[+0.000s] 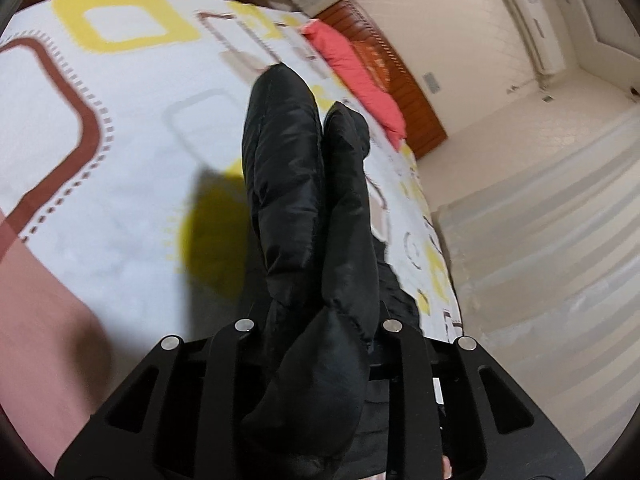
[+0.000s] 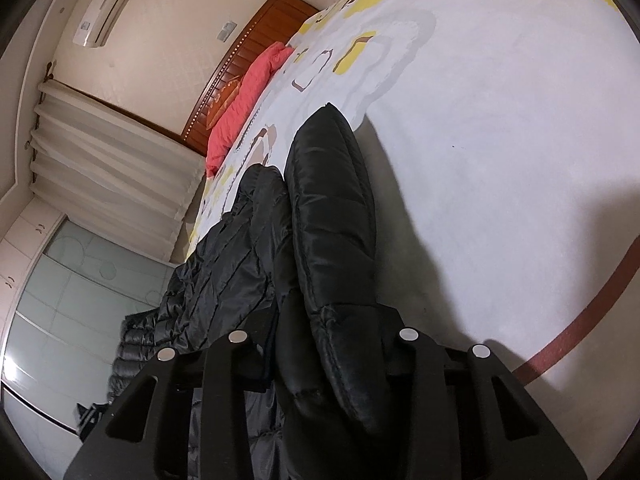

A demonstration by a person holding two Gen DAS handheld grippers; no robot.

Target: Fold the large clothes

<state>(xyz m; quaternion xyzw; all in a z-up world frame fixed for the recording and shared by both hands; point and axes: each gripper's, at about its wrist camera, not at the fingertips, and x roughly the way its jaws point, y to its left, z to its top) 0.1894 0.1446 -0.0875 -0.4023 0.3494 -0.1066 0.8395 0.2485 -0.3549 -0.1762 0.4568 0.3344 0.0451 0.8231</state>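
Note:
A black quilted puffer jacket [image 1: 304,200] hangs above the bed, held up by both grippers. In the left wrist view my left gripper [image 1: 316,320] is shut on a thick fold of it; the fabric hides the fingertips. In the right wrist view my right gripper [image 2: 324,320] is shut on another fold of the jacket [image 2: 332,208], fingertips also hidden. More of the jacket [image 2: 208,264] droops to the left, over the bed's edge.
The bed [image 1: 120,140] has a white sheet with yellow and brown shapes [image 2: 500,140]. A coral pillow [image 1: 352,64] lies by the wooden headboard [image 2: 248,52]. Curtains [image 2: 112,160], a wall air conditioner [image 1: 532,24] and a glass-front wardrobe [image 2: 80,288] stand beyond the bed.

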